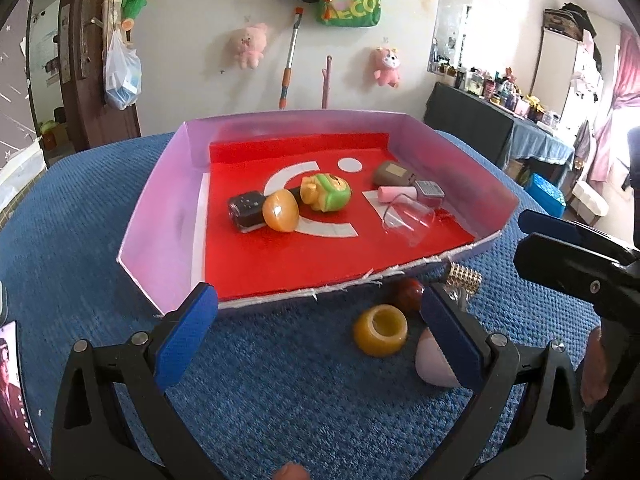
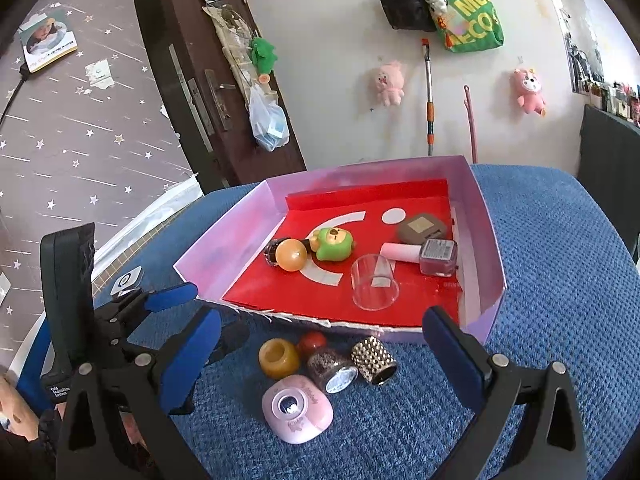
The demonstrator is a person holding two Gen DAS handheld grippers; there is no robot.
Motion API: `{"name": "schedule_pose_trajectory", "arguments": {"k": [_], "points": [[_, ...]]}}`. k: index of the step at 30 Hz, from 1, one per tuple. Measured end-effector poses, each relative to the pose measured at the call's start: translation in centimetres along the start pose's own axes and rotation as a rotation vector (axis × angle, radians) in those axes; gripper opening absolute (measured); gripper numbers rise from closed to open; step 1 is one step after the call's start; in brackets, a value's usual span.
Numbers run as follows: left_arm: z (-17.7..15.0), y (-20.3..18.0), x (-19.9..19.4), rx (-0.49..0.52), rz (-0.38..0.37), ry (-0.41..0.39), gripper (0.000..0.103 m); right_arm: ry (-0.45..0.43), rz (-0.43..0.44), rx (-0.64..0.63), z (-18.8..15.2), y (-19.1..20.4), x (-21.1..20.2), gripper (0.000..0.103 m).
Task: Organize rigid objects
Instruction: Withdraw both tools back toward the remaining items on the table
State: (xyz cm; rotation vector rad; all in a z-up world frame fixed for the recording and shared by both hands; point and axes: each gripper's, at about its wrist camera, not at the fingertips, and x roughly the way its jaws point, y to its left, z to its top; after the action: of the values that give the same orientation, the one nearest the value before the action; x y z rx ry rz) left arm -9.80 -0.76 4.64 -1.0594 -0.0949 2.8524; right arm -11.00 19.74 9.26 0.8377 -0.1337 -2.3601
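A pink-walled tray (image 2: 490,240) with a red floor sits on a blue cloth. Inside lie a dark bottle (image 2: 274,252), an orange ball (image 2: 292,255), a green bear toy (image 2: 334,244), a brown case (image 2: 422,228), a pink tube (image 2: 400,251), a nail polish bottle (image 2: 438,258) and a clear cup (image 2: 374,282). In front of the tray stand an amber jar (image 2: 279,358), a red ball (image 2: 312,342), a glitter jar (image 2: 332,368), a studded cylinder (image 2: 374,360) and a pink compact (image 2: 298,408). My right gripper (image 2: 324,354) hangs open above this group. My left gripper (image 1: 320,336) is open and holds nothing.
The blue cloth (image 1: 80,240) spreads wide on both sides of the tray. A brown door (image 2: 208,80) and a white wall with hanging plush toys and bags stand behind. A cluttered dark table (image 1: 472,120) is at the far right. A hand (image 2: 16,412) shows at the lower left.
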Motion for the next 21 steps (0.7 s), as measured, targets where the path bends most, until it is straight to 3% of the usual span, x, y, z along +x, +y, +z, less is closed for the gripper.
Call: {"name": "schedule_pose_trajectory", "arguments": {"k": [21], "points": [[-2.2, -0.3, 0.6, -0.016, -0.034, 0.052, 0.103, 0.043, -0.041, 0.050, -2.2, -1.6, 0.7, 0.103]]}}
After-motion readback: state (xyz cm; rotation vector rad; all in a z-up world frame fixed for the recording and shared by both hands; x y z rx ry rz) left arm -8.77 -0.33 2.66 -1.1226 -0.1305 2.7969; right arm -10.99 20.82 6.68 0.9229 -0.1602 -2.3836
